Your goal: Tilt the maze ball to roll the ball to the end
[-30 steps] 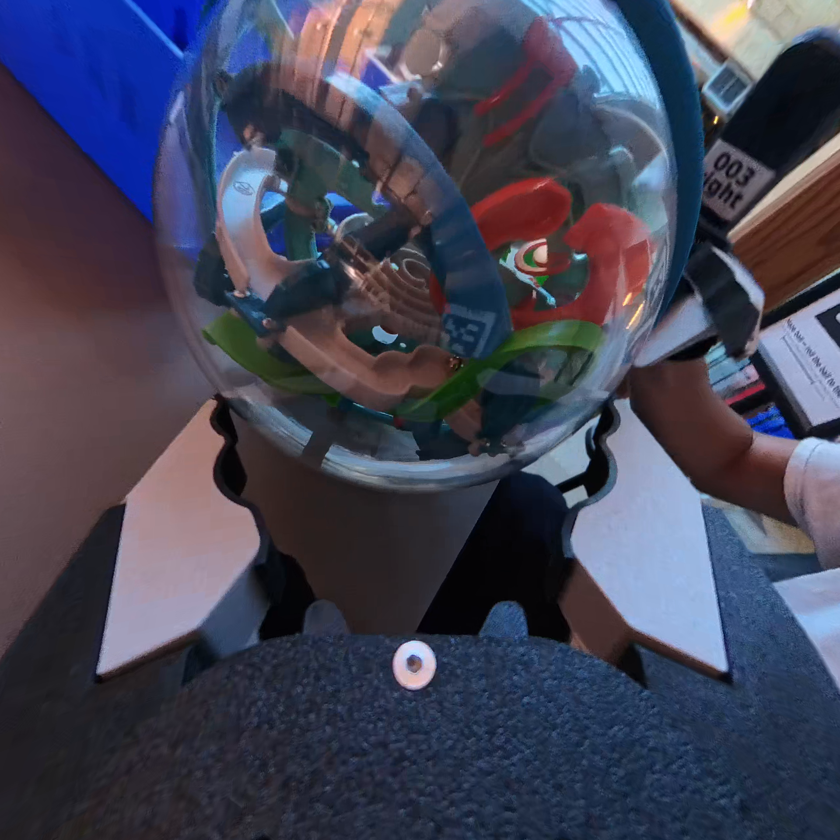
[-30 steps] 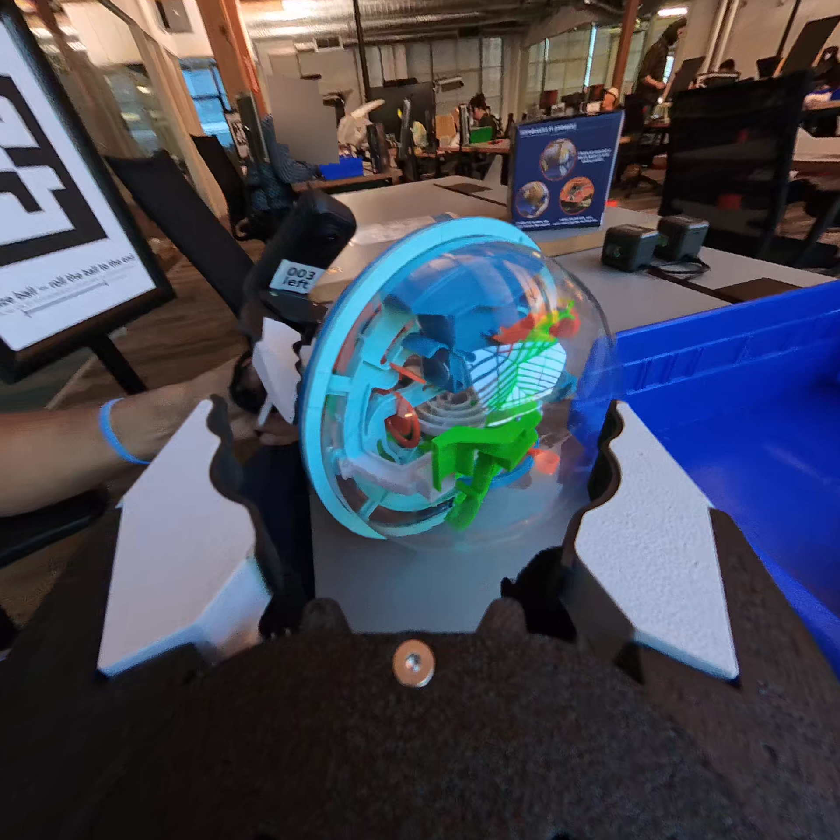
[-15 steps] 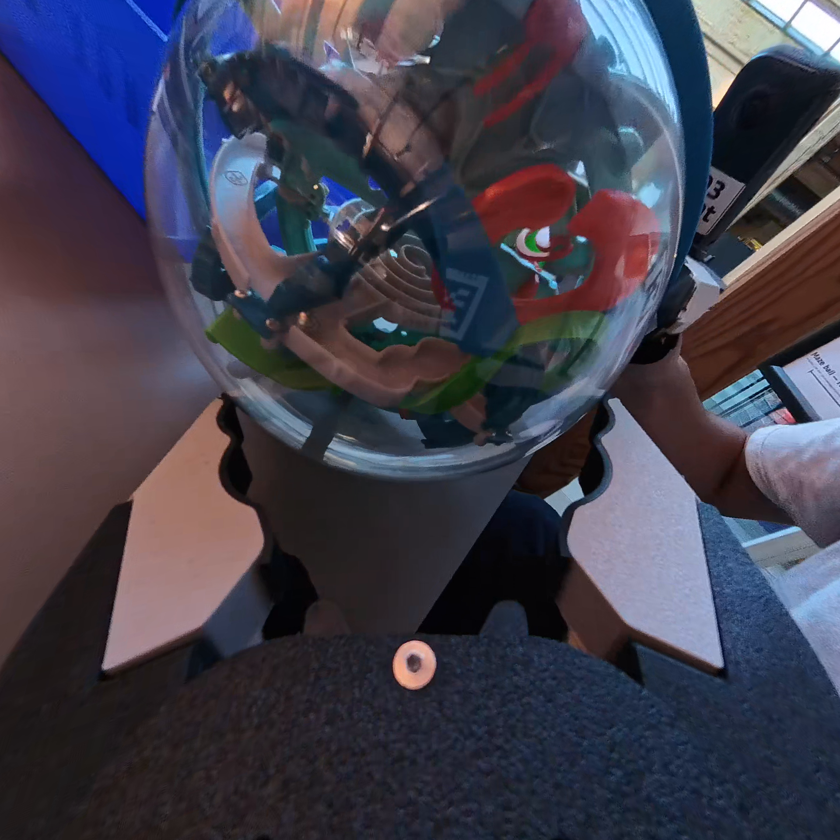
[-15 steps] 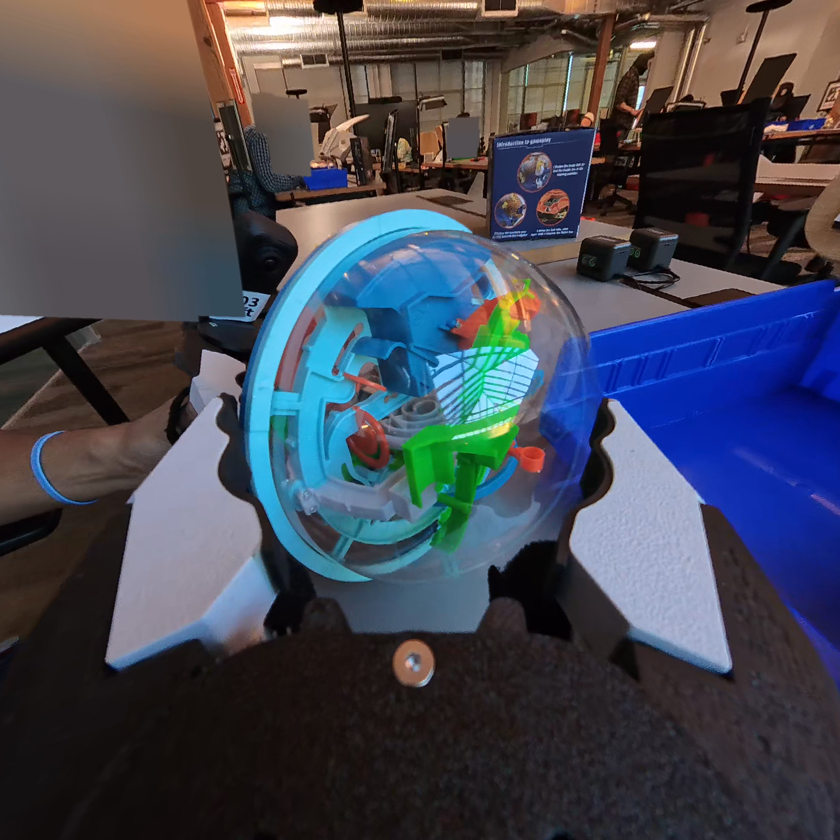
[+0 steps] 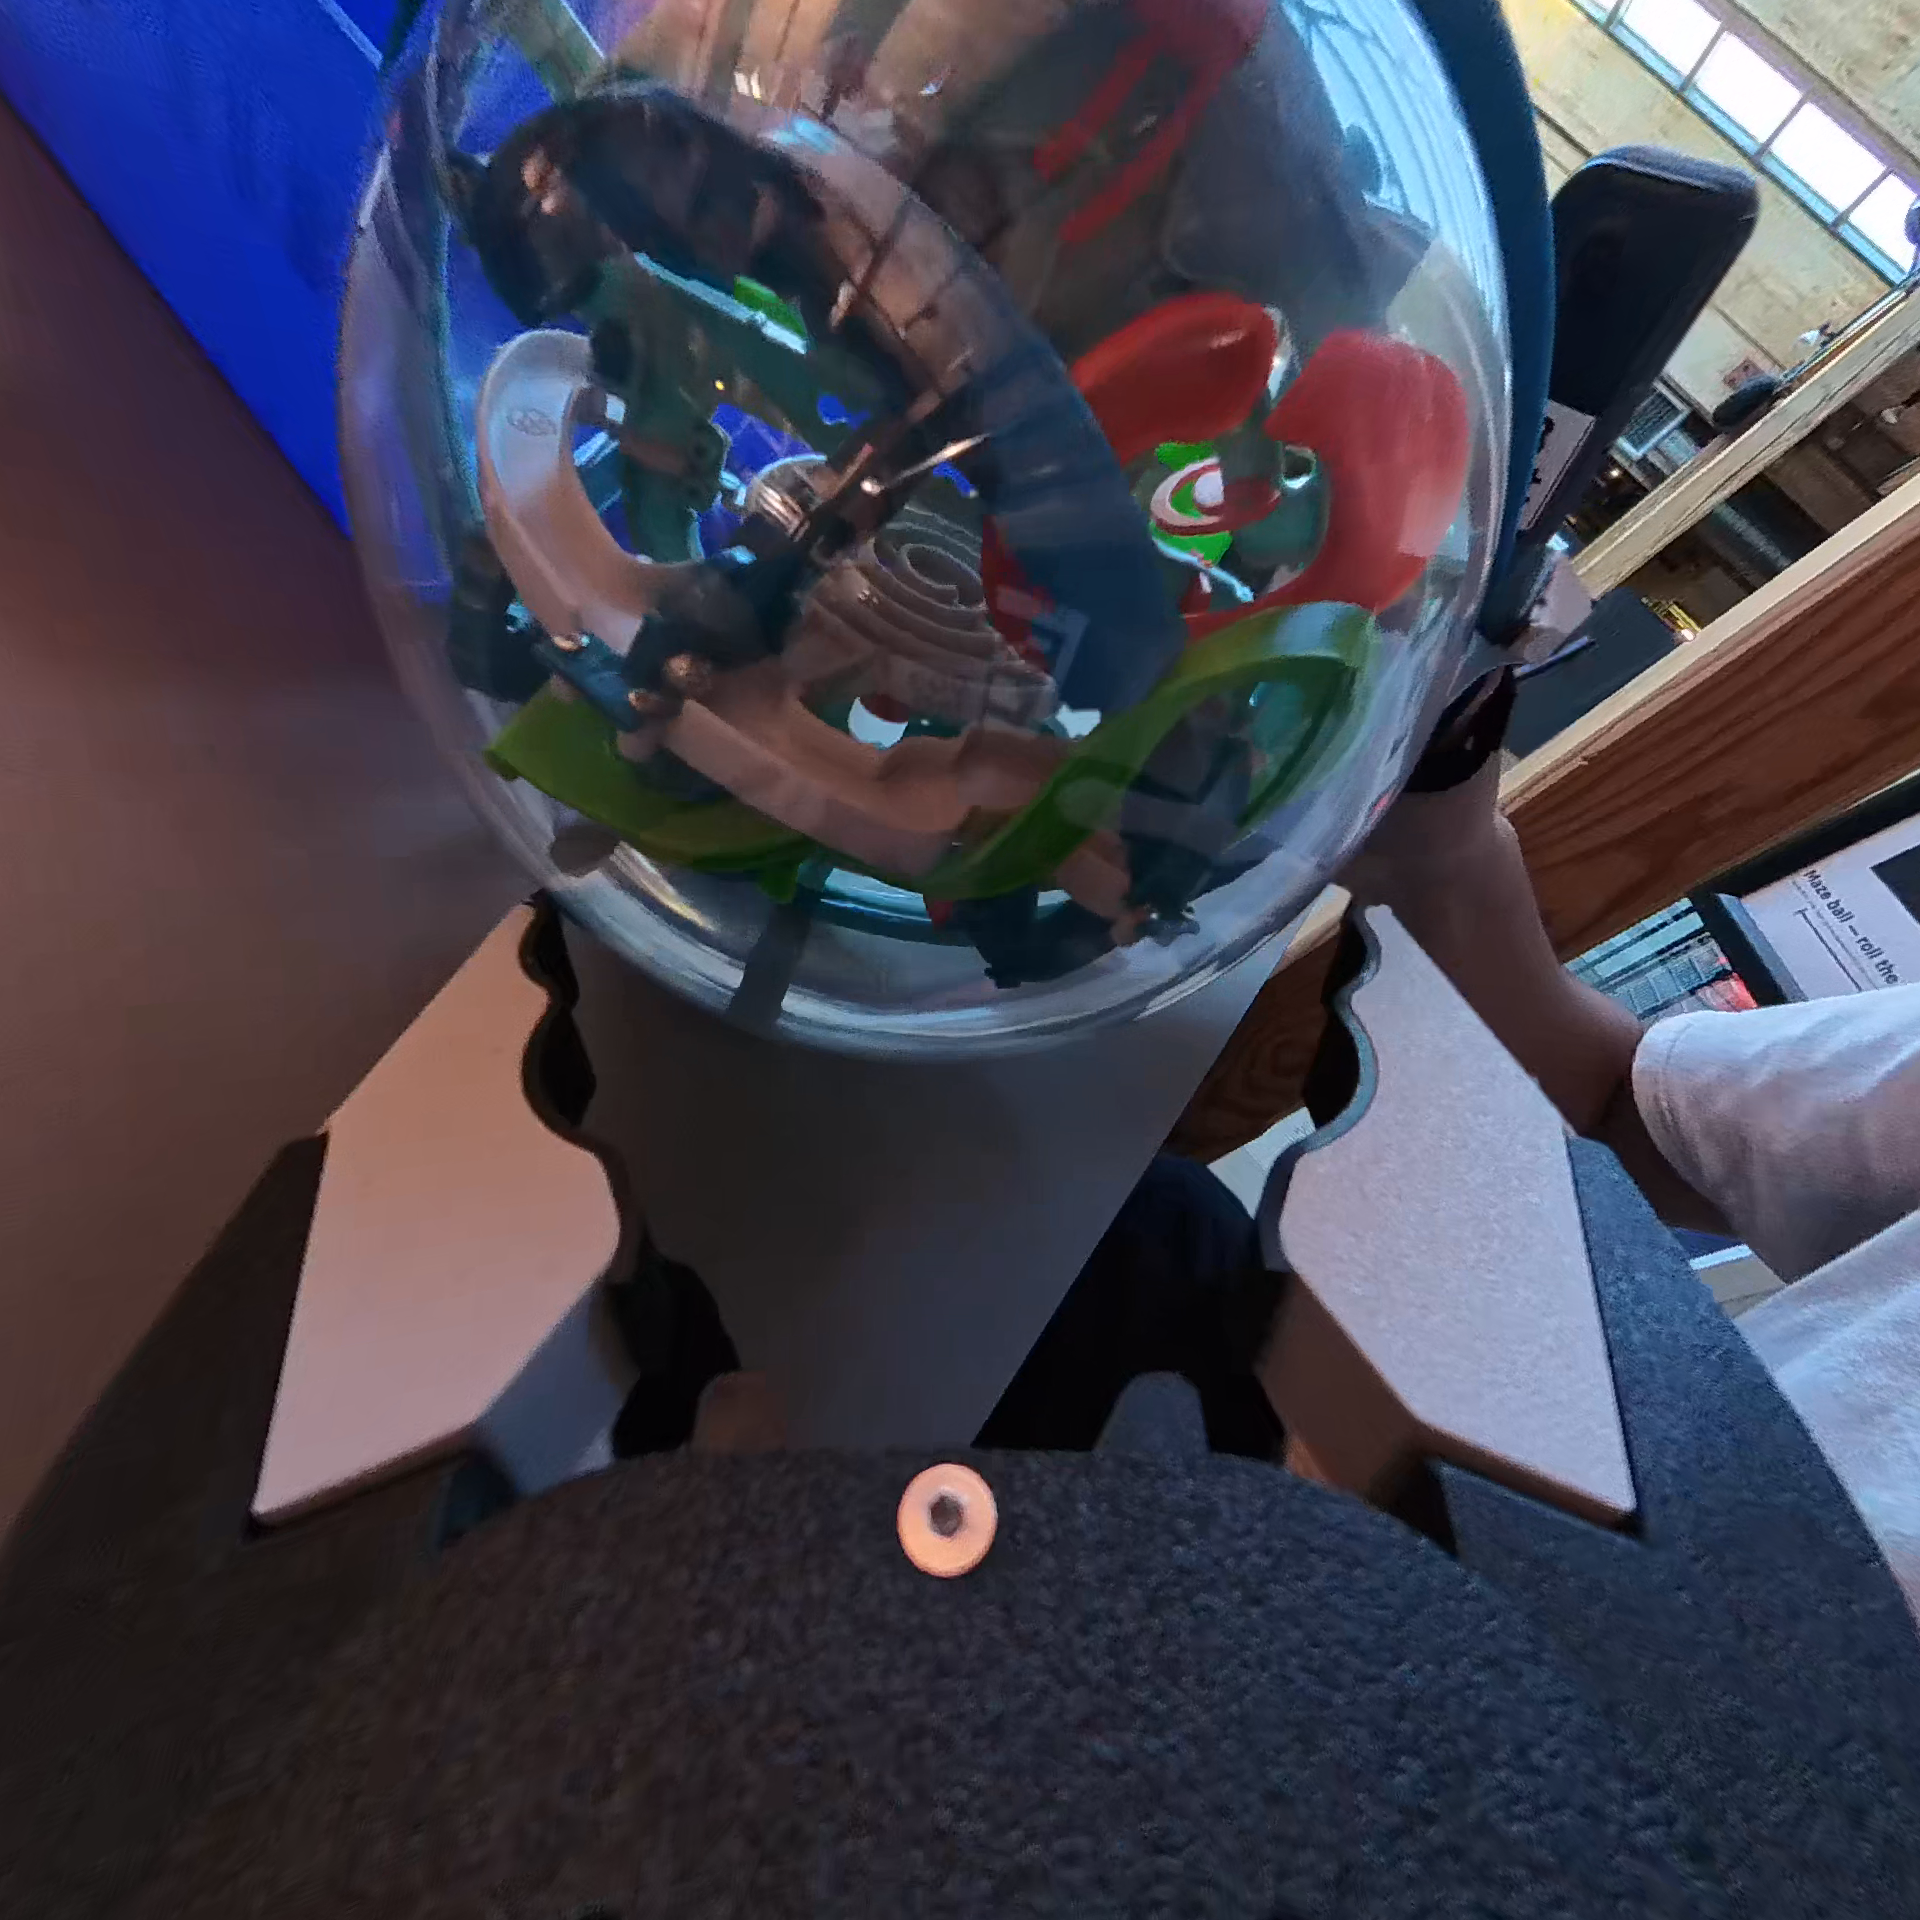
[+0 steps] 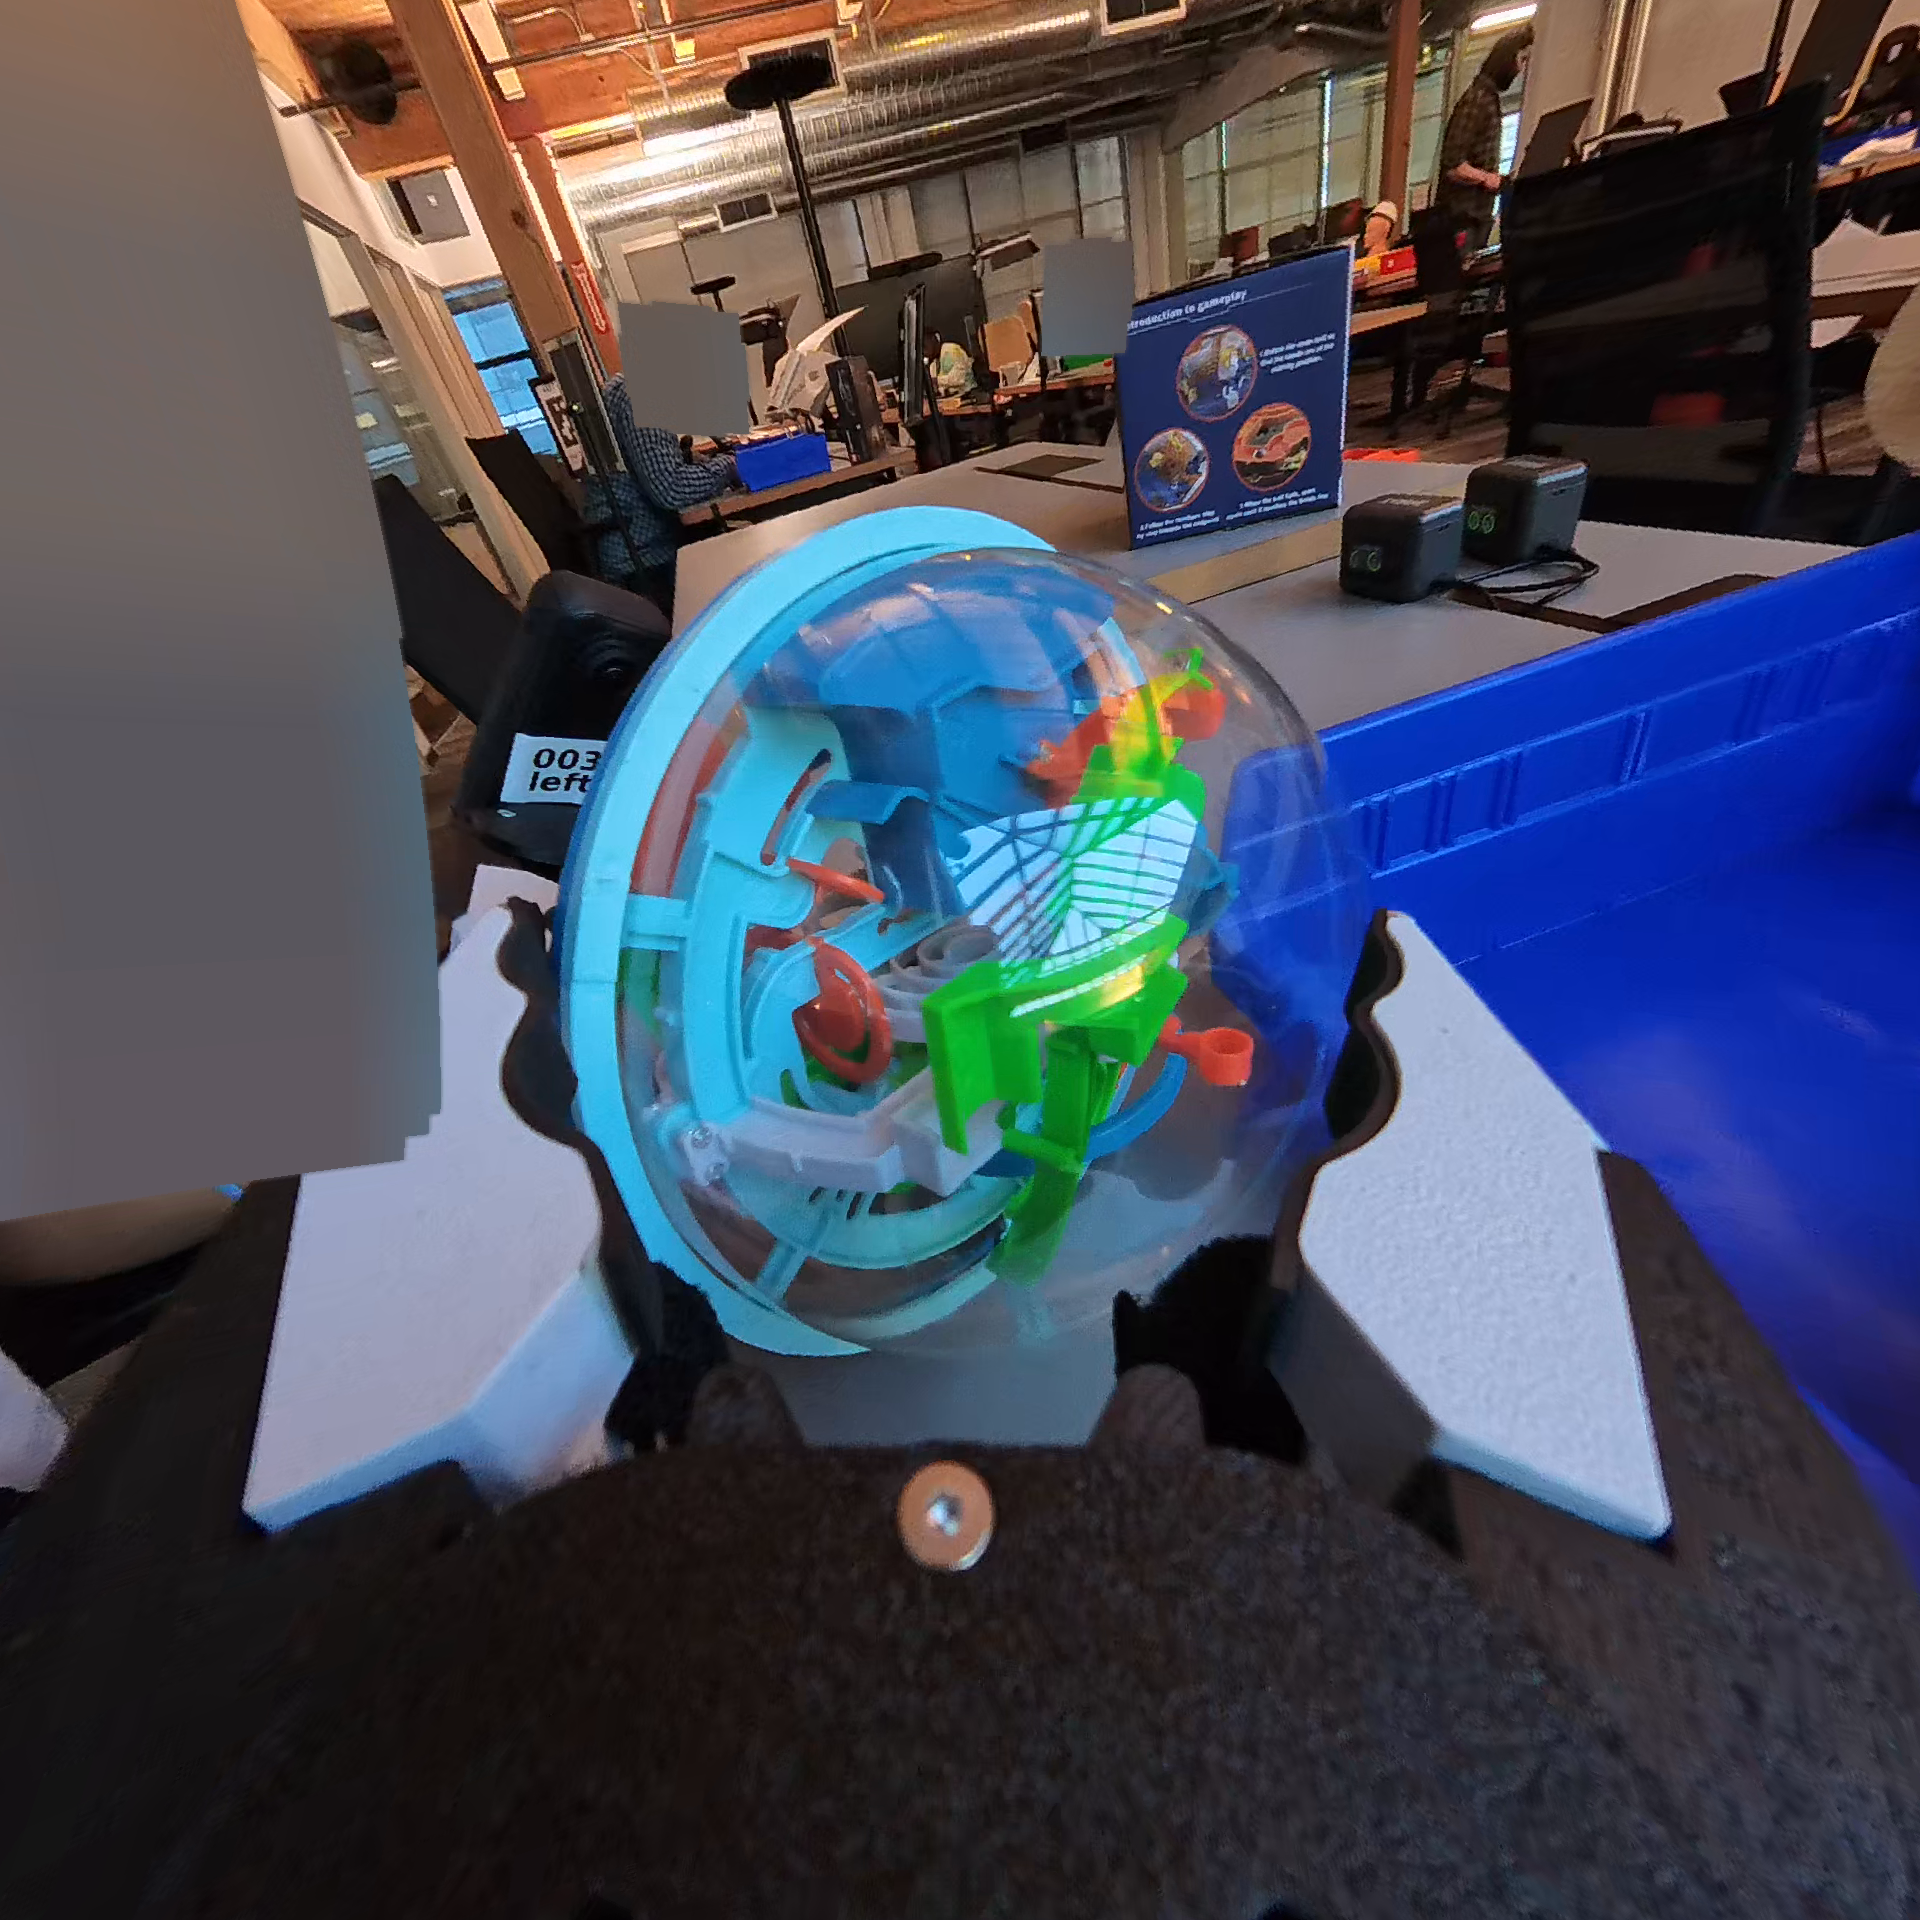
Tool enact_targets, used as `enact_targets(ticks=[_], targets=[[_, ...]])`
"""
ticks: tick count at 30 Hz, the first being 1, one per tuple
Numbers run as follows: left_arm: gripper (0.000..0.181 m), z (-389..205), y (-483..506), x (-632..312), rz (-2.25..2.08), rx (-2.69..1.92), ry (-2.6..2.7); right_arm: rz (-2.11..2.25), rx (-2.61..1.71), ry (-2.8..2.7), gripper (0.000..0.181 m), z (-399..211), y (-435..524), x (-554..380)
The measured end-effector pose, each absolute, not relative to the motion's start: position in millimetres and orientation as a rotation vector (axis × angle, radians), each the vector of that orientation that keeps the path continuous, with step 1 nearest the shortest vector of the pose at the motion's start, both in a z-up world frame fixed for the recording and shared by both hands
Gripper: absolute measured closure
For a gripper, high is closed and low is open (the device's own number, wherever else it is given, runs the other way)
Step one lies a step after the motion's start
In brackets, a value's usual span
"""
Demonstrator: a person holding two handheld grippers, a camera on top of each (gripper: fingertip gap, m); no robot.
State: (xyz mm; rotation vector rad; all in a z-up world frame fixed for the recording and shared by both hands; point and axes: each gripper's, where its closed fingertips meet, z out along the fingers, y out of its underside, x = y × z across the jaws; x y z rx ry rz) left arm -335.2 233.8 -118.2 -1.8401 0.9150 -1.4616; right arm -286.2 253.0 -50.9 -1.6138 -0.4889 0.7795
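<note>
The maze ball (image 6: 935, 935) fills the middle of both views, up off the desk (image 6: 1351, 644), with the blue bin (image 6: 1662, 883) just to its right in the right wrist view. It sits straight ahead of each gripper, caught between the two. The right gripper (image 6: 945, 1101) has its fingers spread wide around the sphere: the left finger (image 6: 416, 1226) meets the pale blue equator ring (image 6: 603, 883), the right finger (image 6: 1455, 1195) meets the clear dome on the bin side. So the ring stands near upright, tipped a little, and its axis runs across from left to right.

Over to the left wrist view: the left gripper (image 5: 945, 1039) cups the same sphere (image 5: 914, 499) from the far side, fingers apart, the clear dome bulging toward its camera. Whether its pads truly press the shell, I cannot tell; the globe overlaps both tips.

Now the small one. I make out tiny silvery beads on the grey track (image 6: 831, 1143) low in the sphere, but which is the rolling ball is unclear. My read: both grippers are equally near, so the coming tilt turns on rolling both wrists together about that cross axis.
</note>
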Motion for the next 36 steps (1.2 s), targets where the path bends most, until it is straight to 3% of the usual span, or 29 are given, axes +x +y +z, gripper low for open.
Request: enact_targets(ticks=[5, 10, 16, 21, 31, 36], targets=[[0.042, -111, 243, -344, -1.427, -1.811, 0.988, 0.811, -1.618, -0.477, 0.036, -52, 253, -281], [0.023, -92, 278, -347, -1.183, -1.644, 1.199, 0.922, -1.584, -0.482, 0.036, -52, 259, -273], [0.023, -102, 268, -322, -1.098, -1.545, 1.548, 1.043, -1.588, -0.581, 0.035, -51, 267, -272], [0.023, -105, 264, -318, -1.187, -1.642, 1.465, 0.970, -1.511, -0.617, 0.045, -38, 264, -266], [0.025, -112, 231, -303, -1.347, -1.879, 1.096, 0.665, -1.565, -0.623, 0.032, -64, 236, -261], [0.035, -117, 211, -306, -1.368, -1.870, 1.160, 0.869, -1.576, -0.531, 0.027, -60, 235, -253]])
